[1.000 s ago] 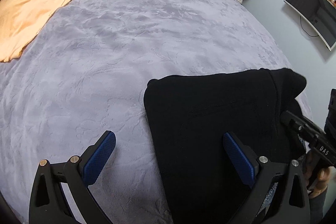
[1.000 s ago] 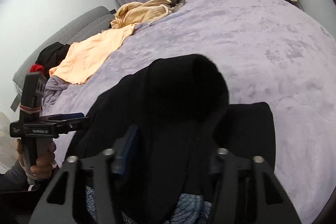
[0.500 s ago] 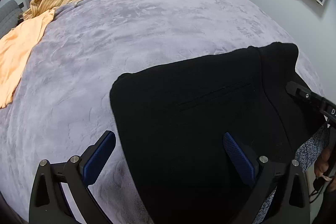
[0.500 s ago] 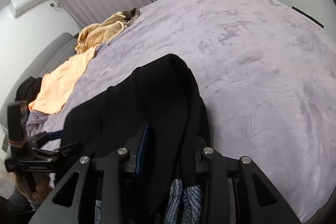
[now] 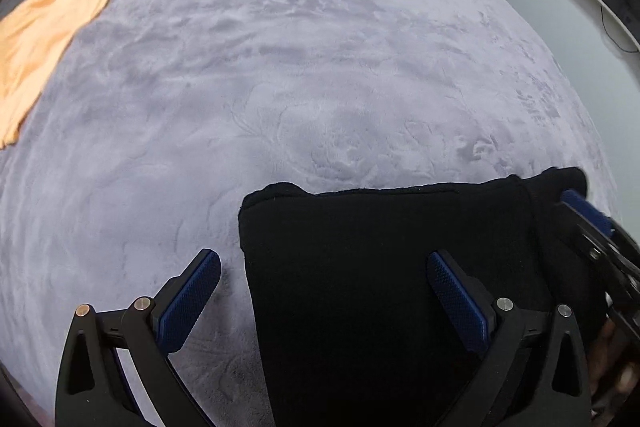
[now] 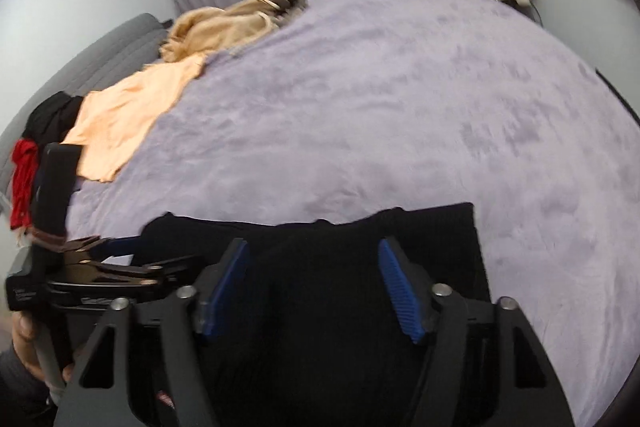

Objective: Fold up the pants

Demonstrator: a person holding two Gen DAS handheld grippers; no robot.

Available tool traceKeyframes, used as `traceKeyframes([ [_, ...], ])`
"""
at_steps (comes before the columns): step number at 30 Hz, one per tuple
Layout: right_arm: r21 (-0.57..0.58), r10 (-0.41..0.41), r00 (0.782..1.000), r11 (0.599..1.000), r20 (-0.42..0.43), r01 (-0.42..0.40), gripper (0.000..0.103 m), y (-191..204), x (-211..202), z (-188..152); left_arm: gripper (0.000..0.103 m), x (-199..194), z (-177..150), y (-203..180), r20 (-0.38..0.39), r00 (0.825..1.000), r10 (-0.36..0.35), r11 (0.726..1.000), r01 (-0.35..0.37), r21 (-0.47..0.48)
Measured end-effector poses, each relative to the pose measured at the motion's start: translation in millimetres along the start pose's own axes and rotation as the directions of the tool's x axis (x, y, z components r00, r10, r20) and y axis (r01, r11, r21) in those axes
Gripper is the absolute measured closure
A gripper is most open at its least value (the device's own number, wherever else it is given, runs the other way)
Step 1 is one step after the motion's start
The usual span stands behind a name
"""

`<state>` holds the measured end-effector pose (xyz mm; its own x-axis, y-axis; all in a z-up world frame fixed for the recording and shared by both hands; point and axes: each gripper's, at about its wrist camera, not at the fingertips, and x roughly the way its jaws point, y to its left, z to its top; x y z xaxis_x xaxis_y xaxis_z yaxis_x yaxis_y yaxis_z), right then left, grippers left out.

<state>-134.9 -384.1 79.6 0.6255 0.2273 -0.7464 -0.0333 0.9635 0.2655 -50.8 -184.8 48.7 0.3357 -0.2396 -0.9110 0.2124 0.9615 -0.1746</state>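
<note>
pants from left gripper: pants [image 5: 392,267] directly ahead and to the right of left gripper [image 5: 324,297]; near-left edge of the fold running between the two pads, left pad over bare bed [image 5: 320,67], right pad over black cloth.
pants from right gripper: straight ahead of and under right gripper [image 6: 314,285], cloth bulging up between the pads.
long axis: folded stack seemingly wider than deep, far edge lying crosswise to both grippers; near end hidden under the tools, so true length not clear.
nearer hand: both right at the cloth; right gripper centred over it, left gripper at its left border.
left gripper state: wide apart, nothing clamped.
right gripper state: opening, cloth between the pads but apparently no longer pinched; view blurred.
pants look: black, matte, thick, lying flat on the near edge of the lilac bed; far-left corner rounded and slightly puffed, far-right corner bunched.
likely step: release after a fold; probably smoothing or another fold to follow.
elsewhere: orange shirt [image 5: 48,27] well apart, far left.
</note>
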Motion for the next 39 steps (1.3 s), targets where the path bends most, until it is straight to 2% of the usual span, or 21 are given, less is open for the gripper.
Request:
traceKeyframes([
  [3, 0.046, 0.046, 0.999, 0.998, 0.011, -0.046, 0.051, -18, -4, -6, 0.0, -7, 1, 3, 0.004, 1.0, -0.027, 1.0, 0.027, 0.011],
  [6, -0.045, 0.007, 0.998, 0.999, 0.057, -0.004, 0.049, 5, -34, -17, 0.0, -34, -9, 7, 0.051, 0.998, -0.035, 0.999, 0.035, 0.008],
  [8, -0.151, -0.04, 0.994, 0.987, 0.104, 0.056, 0.031, 29, -61, -39, 0.0, -60, -28, 9, 0.116, 0.99, -0.075, 0.996, 0.069, 0.06],
  [11, -0.269, -0.053, 0.992, 0.96, 0.116, 0.083, 0.027, 47, -88, -86, 0.0, -76, -59, 7, 0.128, 0.982, -0.139, 0.984, 0.122, 0.13],
  [12, -0.288, -0.065, 0.993, 0.953, 0.103, 0.092, 0.028, 49, -87, -100, 0.0, -74, -67, 6, 0.116, 0.984, -0.138, 0.981, 0.12, 0.15],
  [14, -0.319, -0.114, 0.987, 0.937, 0.117, 0.145, 0.028, 49, -88, -124, 0.0, -57, -87, 2, 0.078, 0.995, -0.064, 0.978, 0.047, 0.204],
  [16, -0.311, -0.115, 0.987, 0.939, 0.111, 0.144, 0.028, 48, -85, -130, 0.0, -43, -95, 2, 0.063, 0.996, -0.063, 0.979, 0.049, 0.2],
  [18, -0.315, -0.131, 0.985, 0.936, 0.11, 0.159, 0.028, 52, -87, -127, 0.0, -47, -93, 9, 0.07, 0.992, -0.107, 0.985, 0.096, 0.146],
  [20, -0.314, -0.112, 0.988, 0.939, 0.111, 0.142, 0.027, 57, -97, -121, 0.0, -57, -91, 13, 0.074, 0.987, -0.144, 0.983, 0.134, 0.126],
  [22, -0.287, -0.086, 0.984, 0.949, 0.155, 0.129, 0.024, 55, -109, -120, 0.0, -66, -95, 16, 0.105, 0.976, -0.189, 0.976, 0.176, 0.125],
  [23, -0.271, -0.095, 0.982, 0.953, 0.166, 0.138, 0.022, 51, -110, -121, 0.0, -65, -97, 15, 0.104, 0.977, -0.185, 0.976, 0.17, 0.134],
  [24, -0.261, -0.13, 0.983, 0.952, 0.129, 0.161, 0.022, 46, -101, -122, 0.0, -55, -98, 11, 0.071, 0.988, -0.14, 0.981, 0.128, 0.148],
  [25, -0.263, -0.162, 0.983, 0.948, 0.089, 0.18, 0.022, 43, -92, -124, 0.0, -45, -99, 8, 0.033, 0.992, -0.126, 0.98, 0.119, 0.16],
  [26, -0.276, -0.184, 0.979, 0.94, 0.084, 0.2, 0.022, 43, -87, -126, 0.0, -38, -100, 8, 0.005, 0.988, -0.153, 0.977, 0.151, 0.153],
  [28, -0.293, -0.18, 0.978, 0.934, 0.108, 0.205, 0.022, 49, -94, -126, 0.0, -42, -98, 14, 0.004, 0.98, -0.199, 0.974, 0.197, 0.108],
  [30, -0.268, -0.139, 0.979, 0.947, 0.148, 0.175, 0.022, 47, -111, -120, 0.0, -52, -94, 21, 0.023, 0.974, -0.227, 0.97, 0.224, 0.097],
  [32, -0.204, -0.146, 0.968, 0.961, 0.206, 0.189, 0.018, 33, -128, -111, 0.0, -57, -90, 30, 0.054, 0.975, -0.216, 0.974, 0.212, 0.074],
  [33, -0.163, -0.165, 0.962, 0.966, 0.217, 0.203, 0.016, 21, -132, -106, 0.0, -55, -89, 34, 0.05, 0.977, -0.209, 0.977, 0.205, 0.063],
  [35, -0.083, -0.199, 0.958, 0.972, 0.205, 0.22, 0.01, -5, -129, -95, 0.0, -44, -84, 40, 0.005, 0.966, -0.26, 0.965, 0.26, 0.026],
  [37, 0.012, -0.177, 0.971, 0.984, 0.161, 0.177, 0.009, -35, -118, -86, 0.0, -32, -80, 39, -0.023, 0.951, -0.309, 0.951, 0.31, 0.01],
  [39, 0.125, -0.07, 0.99, 0.991, 0.123, 0.055, 0.009, -60, -104, -81, 0.0, -26, -78, 30, -0.026, 0.949, -0.313, 0.949, 0.314, 0.033],
])
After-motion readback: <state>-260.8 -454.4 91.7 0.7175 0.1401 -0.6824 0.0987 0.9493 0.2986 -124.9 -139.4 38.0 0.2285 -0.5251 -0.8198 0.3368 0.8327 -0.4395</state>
